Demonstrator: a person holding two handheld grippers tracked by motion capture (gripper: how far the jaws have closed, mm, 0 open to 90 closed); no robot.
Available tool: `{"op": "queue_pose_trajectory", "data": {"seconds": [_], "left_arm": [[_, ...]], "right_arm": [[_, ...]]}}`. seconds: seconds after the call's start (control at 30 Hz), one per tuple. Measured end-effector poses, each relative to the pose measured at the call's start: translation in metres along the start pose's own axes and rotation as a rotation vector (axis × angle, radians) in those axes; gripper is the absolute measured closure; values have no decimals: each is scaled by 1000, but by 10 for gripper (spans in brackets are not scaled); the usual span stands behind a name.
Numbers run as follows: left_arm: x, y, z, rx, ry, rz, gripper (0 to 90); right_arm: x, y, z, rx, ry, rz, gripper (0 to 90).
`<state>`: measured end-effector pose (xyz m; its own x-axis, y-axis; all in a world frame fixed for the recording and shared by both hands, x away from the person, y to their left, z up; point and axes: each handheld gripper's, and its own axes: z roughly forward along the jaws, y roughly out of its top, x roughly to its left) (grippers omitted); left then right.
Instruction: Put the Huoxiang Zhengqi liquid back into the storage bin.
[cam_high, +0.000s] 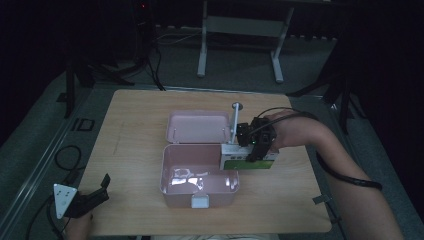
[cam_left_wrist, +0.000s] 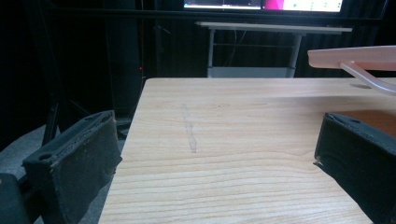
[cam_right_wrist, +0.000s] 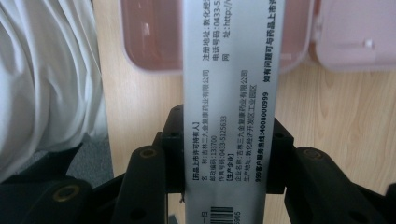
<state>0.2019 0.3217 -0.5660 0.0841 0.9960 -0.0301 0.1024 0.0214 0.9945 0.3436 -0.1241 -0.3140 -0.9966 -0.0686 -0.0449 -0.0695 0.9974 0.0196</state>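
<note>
While waiting left of the pink box (cam_high: 199, 181), near the front left corner of the desk (cam_high: 135, 150): left hand-held gripper (cam_high: 95, 196), jaws apart, nothing between them, bare wood ahead in the left gripper view. At centre: pink box open, lid (cam_high: 198, 126) laid flat behind it, no contents to be made out inside. At the box's right rim: white and green carton (cam_high: 247, 159), clamped in the right hand-held gripper (cam_high: 256, 150), pads (cam_right_wrist: 173, 154) pressed on both sides in the right gripper view, printed face up, far end reaching over the box. Done, by the look: box opened, carton picked up and brought to it. Left: lowering in, release, probably closing the lid.
</note>
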Motion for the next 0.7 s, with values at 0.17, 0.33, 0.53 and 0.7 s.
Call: {"op": "queue_pose_trajectory", "data": {"seconds": [0.17,0.33,0.53,0.7], "left_arm": [[0,0,0,0,-1,0,2],[0,0,0,0,-1,-1,2],[0,0,0,1,-2,4,2],[0,0,0,1,-2,2,2]], "right_arm": [[4,20,3,-15,9,-35,619],[5,39,7,-21,21,-57,619],[1,55,16,-23,46,-59,619],[-1,67,25,-22,50,-66,619]]}}
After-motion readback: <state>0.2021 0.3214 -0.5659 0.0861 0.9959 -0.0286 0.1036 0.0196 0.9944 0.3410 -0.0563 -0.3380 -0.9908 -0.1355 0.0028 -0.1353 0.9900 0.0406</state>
